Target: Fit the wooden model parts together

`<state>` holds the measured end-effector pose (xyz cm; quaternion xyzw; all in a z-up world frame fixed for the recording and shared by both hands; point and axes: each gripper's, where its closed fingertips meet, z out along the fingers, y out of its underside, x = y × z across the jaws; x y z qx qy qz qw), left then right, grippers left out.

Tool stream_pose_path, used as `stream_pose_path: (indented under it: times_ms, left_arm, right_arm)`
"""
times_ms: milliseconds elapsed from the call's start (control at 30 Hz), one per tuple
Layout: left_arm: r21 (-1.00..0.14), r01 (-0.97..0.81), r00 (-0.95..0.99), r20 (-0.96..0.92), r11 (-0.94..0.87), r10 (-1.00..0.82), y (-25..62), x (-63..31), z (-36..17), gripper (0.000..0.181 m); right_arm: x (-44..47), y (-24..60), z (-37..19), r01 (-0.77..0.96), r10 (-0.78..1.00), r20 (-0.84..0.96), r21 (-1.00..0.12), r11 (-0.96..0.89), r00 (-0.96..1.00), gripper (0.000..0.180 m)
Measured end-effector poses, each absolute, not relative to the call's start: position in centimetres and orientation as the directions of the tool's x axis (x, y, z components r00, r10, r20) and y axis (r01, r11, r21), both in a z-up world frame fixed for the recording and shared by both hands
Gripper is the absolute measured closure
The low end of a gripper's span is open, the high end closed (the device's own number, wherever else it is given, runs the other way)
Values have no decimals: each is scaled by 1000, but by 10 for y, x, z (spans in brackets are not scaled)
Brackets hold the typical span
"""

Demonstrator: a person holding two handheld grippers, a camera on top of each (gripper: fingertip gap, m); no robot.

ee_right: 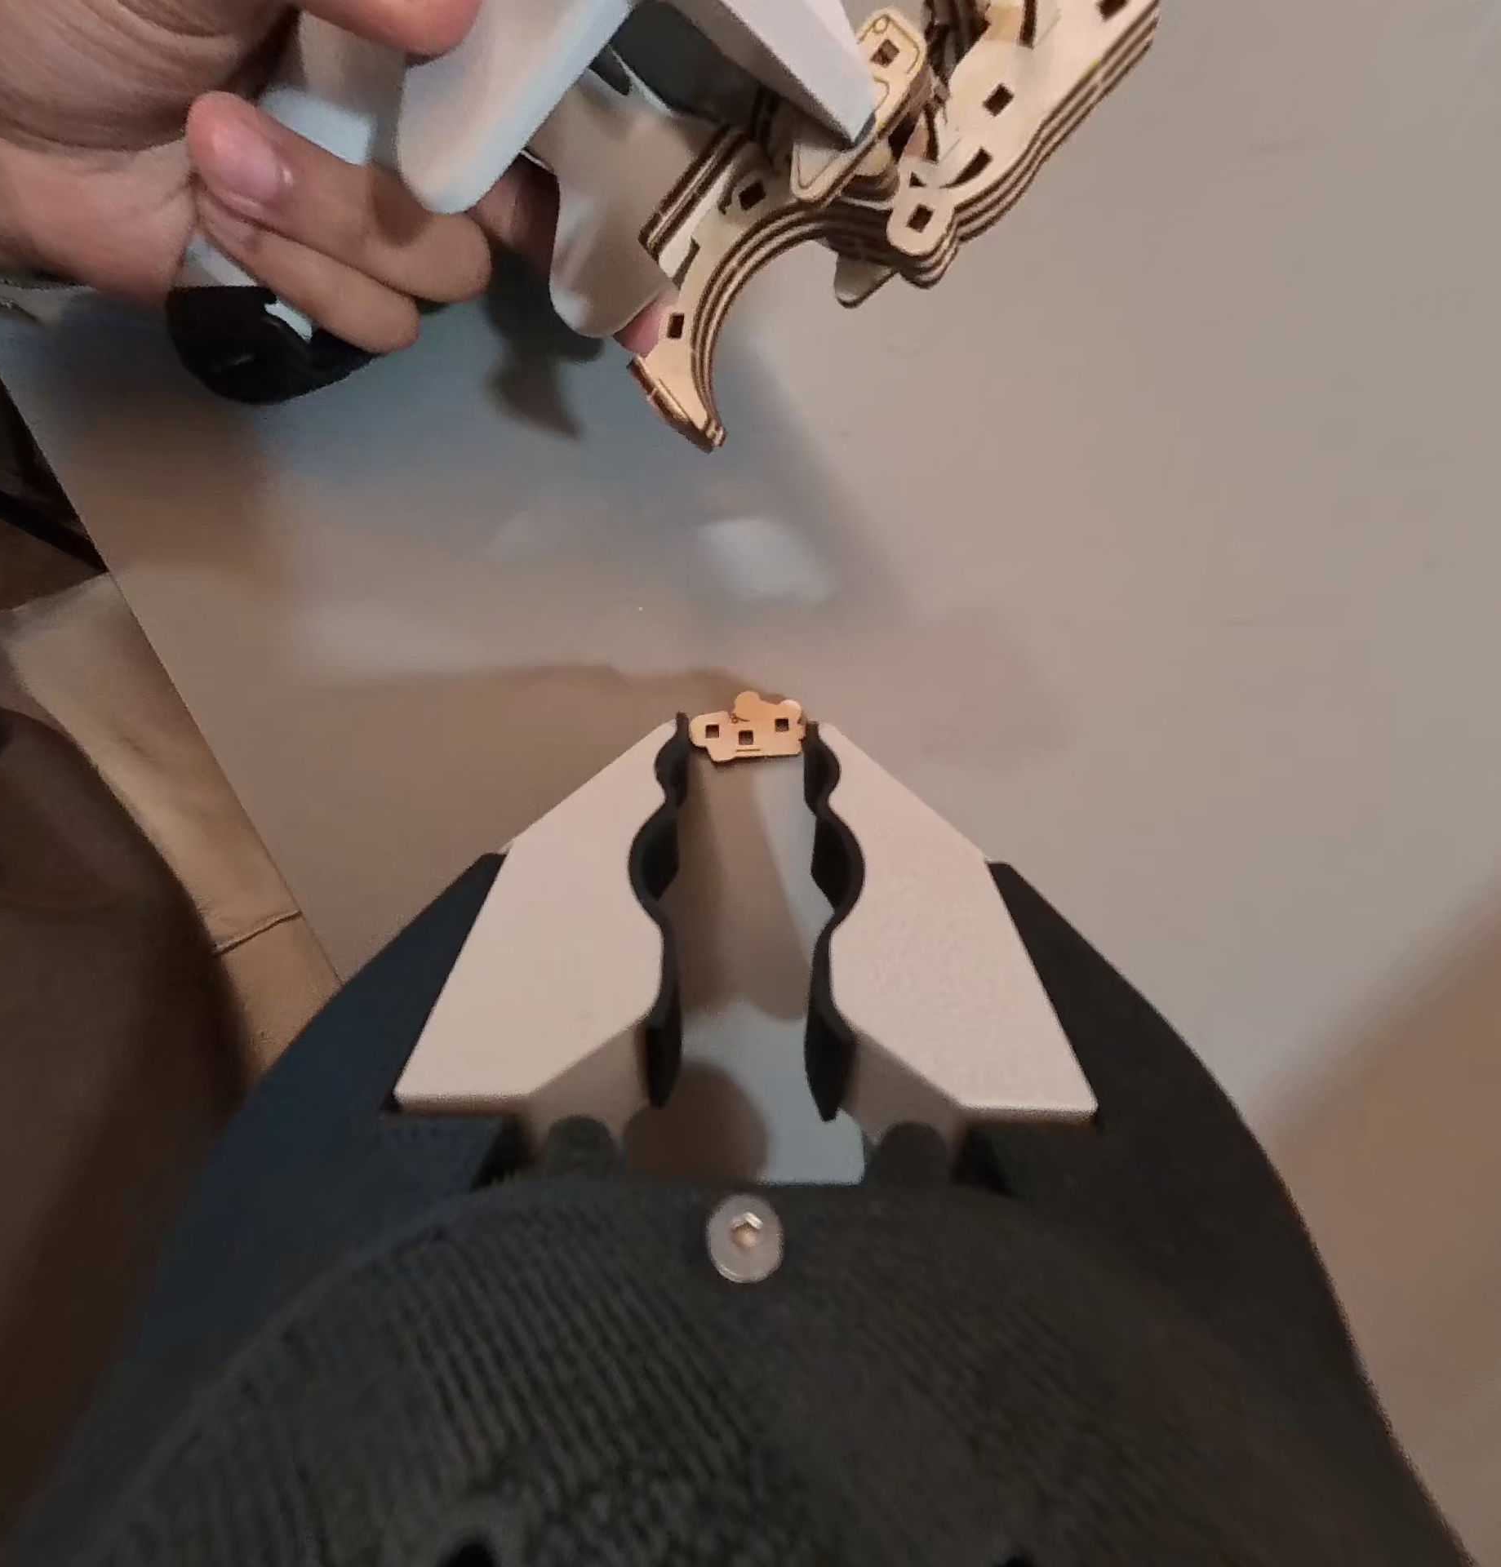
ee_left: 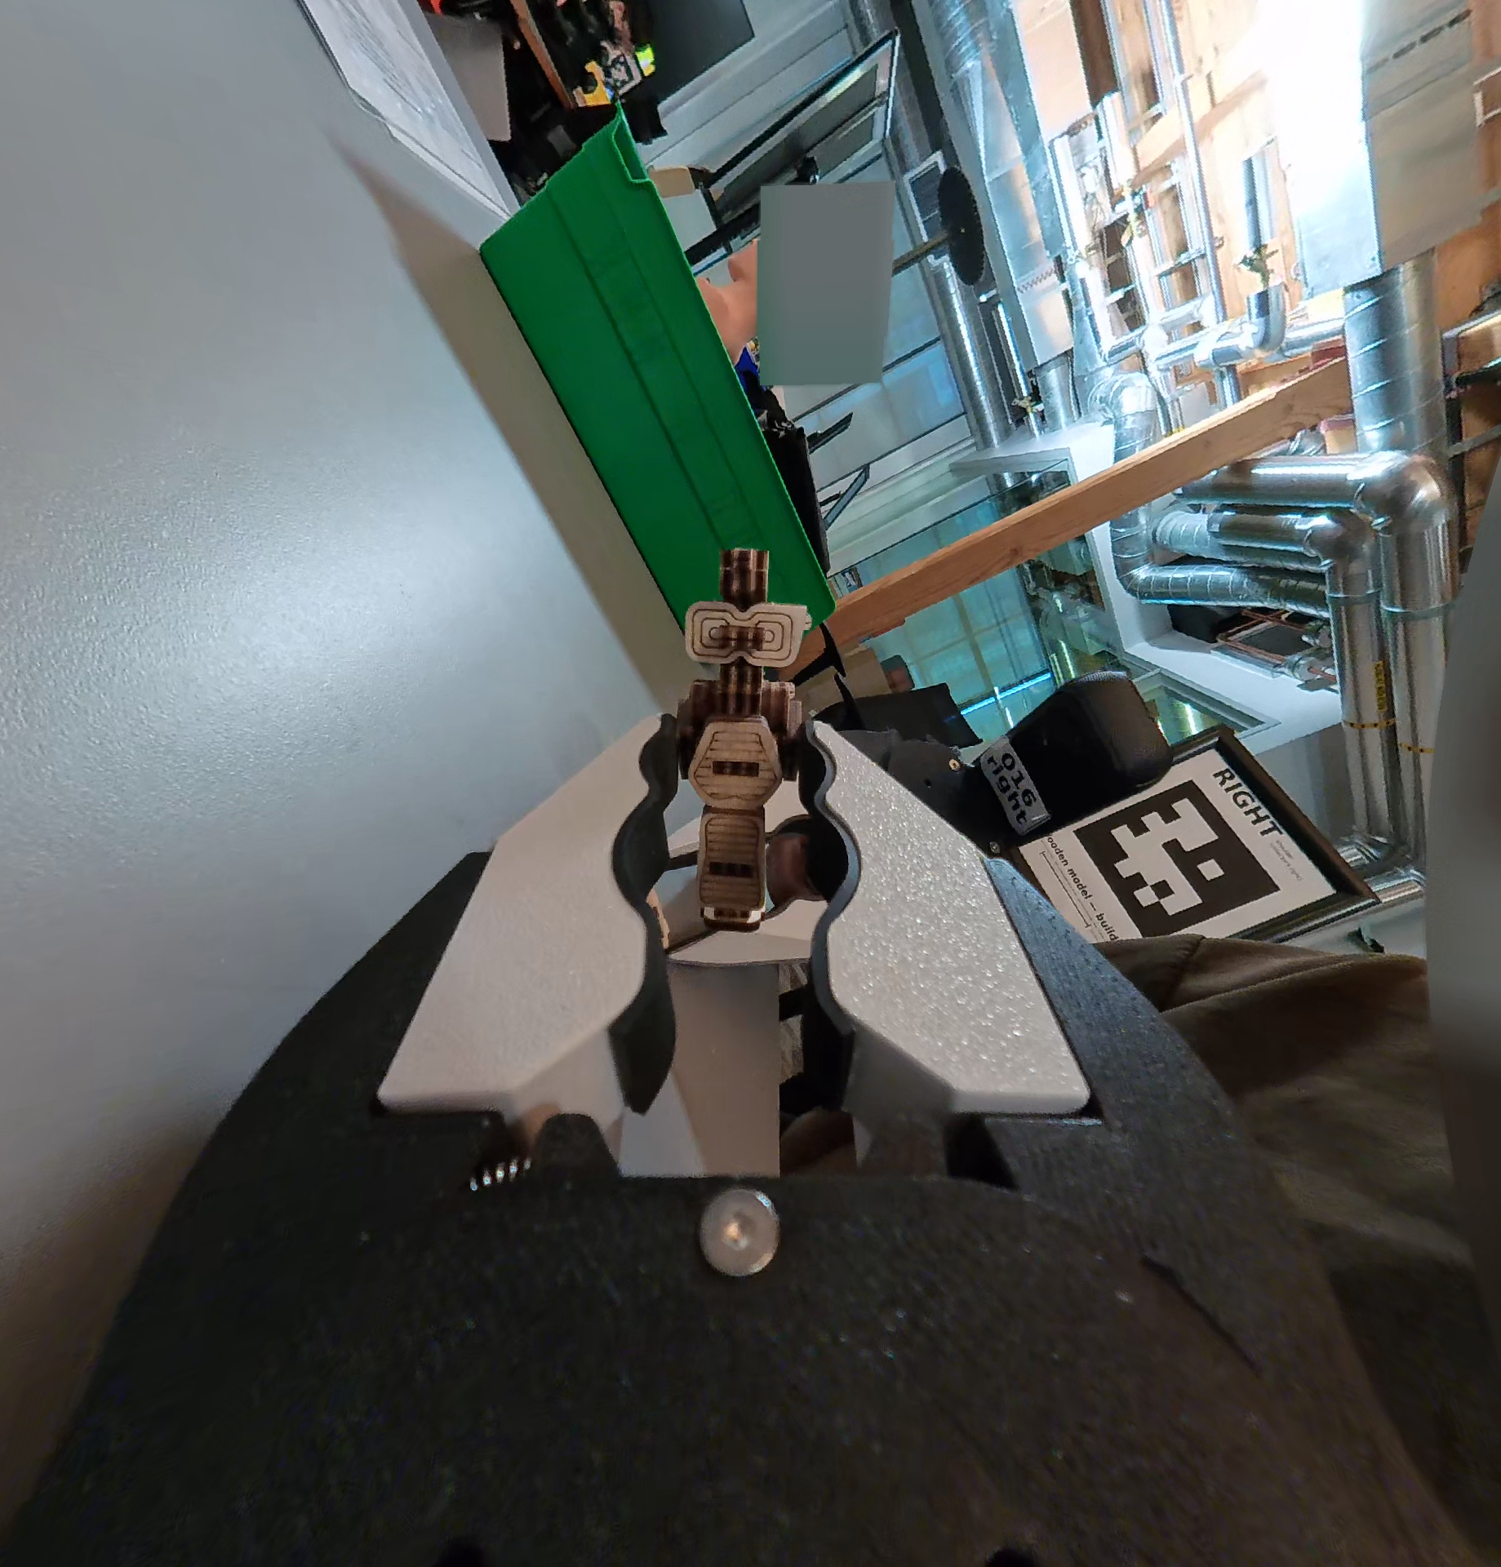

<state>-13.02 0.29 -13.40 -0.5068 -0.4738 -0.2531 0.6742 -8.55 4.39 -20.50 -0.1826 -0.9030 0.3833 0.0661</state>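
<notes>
Left wrist view: left gripper (ee_left: 734, 755) fingers clamped on wooden model (ee_left: 736, 763). Right gripper (ee_right: 748, 736) fingers pinched small wooden part (ee_right: 748, 736) above tabletop (ee_right: 1154, 509).

Left hand-held gripper (ee_left: 734, 767) is tilted, its fingers closed on a model (ee_left: 734, 763) — right hand-held gripper (ee_right: 748, 738) pinches a small part (ee_right: 748, 736) at its fingertips.

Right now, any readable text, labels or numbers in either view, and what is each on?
I don't quote writing; this is where it stands.
Framed card: legible print around a black-and-white square marker.
Grey tag: short legible print.
Green bin: embossed lettering, too faint to read.
Wall sheet: too small to read.
Right wrist view: none.
</notes>
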Motion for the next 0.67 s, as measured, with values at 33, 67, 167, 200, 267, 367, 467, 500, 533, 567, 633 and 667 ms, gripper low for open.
stream_pose_path:
  times_ms: [33, 67, 167, 200, 267, 367, 467, 500, 533, 567, 633, 667]
  left_arm:
    - [-441, 824, 421, 897, 356, 136, 3, -130, -134, 156]
    - [-440, 826, 421, 897, 353, 135, 4, -129, -134, 156]
    - [-439, 843, 417, 899, 311, 136, 10, -125, -138, 157]
    - [-441, 852, 418, 898, 282, 140, 14, -121, -140, 157]
    - [-448, 868, 422, 892, 211, 161, 23, -113, -146, 157]
    - [-468, 879, 444, 874, 96, 195, 37, -99, -156, 156]
    - [-495, 869, 478, 848, 18, 228, 44, -90, -163, 156]
    - [-497, 868, 483, 845, 3, 229, 45, -88, -164, 156]
    - [-493, 870, 482, 847, -8, 224, 46, -87, -165, 156]
    - [-486, 874, 477, 852, -15, 217, 46, -85, -165, 156]
    - [-474, 880, 468, 859, -23, 207, 47, -84, -165, 156]
    - [-471, 882, 466, 861, -28, 203, 47, -83, -165, 156]
  right_arm:
    - [-83, 44, -205, 276, 369, -27, -717, 641, -929, 155]
    - [-82, 43, -204, 273, 361, -32, -719, 640, -932, 155]
    - [-86, 42, -185, 233, 352, -18, -780, 581, -936, 154]
    - [-90, 44, -172, 205, 356, 2, -815, 542, -934, 154]
    - [-96, 49, -145, 126, 375, 62, -880, 458, -925, 155]
    - [-102, 58, -122, 30, 394, 149, -910, 413, -907, 155]
    - [-99, 57, -122, -43, 368, 228, -893, 449, -901, 155]
    - [-96, 55, -124, -74, 350, 263, -879, 471, -899, 155]
    - [-94, 53, -127, -109, 328, 306, -857, 503, -894, 155]
    - [-93, 52, -131, -149, 306, 357, -829, 539, -882, 155]
    - [-91, 51, -136, -231, 259, 459, -766, 600, -850, 155]
    - [-90, 50, -139, -264, 236, 498, -737, 622, -834, 155]
